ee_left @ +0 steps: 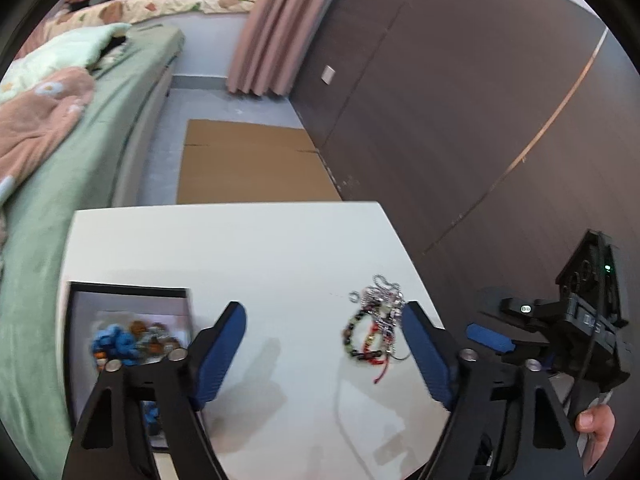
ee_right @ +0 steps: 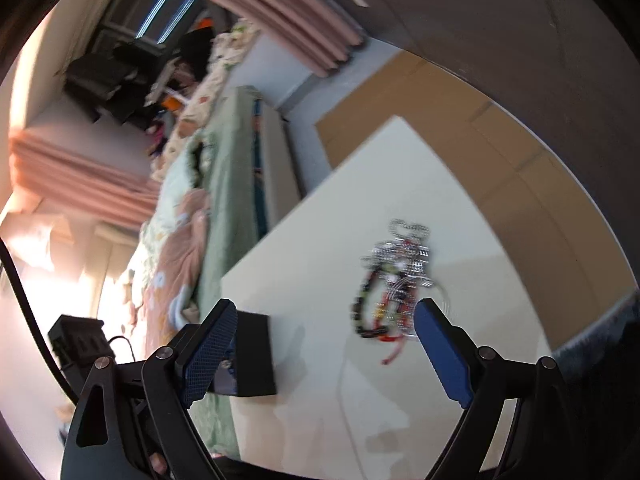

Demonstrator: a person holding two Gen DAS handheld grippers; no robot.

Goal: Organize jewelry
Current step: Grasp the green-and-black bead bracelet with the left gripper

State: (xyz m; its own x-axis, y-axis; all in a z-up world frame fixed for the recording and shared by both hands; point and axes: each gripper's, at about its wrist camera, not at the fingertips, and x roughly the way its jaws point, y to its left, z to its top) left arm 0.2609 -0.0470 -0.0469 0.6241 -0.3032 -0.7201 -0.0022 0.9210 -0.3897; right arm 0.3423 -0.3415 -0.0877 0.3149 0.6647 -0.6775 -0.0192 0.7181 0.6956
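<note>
White desk [ee_left: 260, 248] surface carries the task items and is cut off at the lower edge of both views. Left hand-held gripper [ee_left: 324, 350]: blue pads spread, nothing between them, only bare desk. The jewelry pile [ee_left: 374, 326] lies ahead of it, just beside the inner face of its right-side pad; whether pad and pile touch cannot be told. The pile is a tangle of silver chain, dark beads and red cord; single pieces cannot be separated by eye.

A dark-rimmed box [ee_left: 128, 320] sits ahead-left of the left hand-held gripper, partly hidden behind its left finger. Blue and brown items inside the box are blurred and cannot be identified.

Right hand-held gripper [ee_right: 324, 350]: pads spread, nothing pinched. The same pile lies ahead of it, toward its right-side pad, smeared by motion blur. The box appears behind its left-side pad, largely covered.

In the left wrist view, the right hand-held gripper's body shows at the right, with part of a hand [ee_left: 596, 420] beneath it.

Room: a bed [ee_left: 100, 128] with green sheet beyond the desk's left side, flattened cardboard [ee_left: 252, 164] on the floor ahead, pink curtain [ee_left: 280, 24], dark wall panels [ee_left: 440, 100].
</note>
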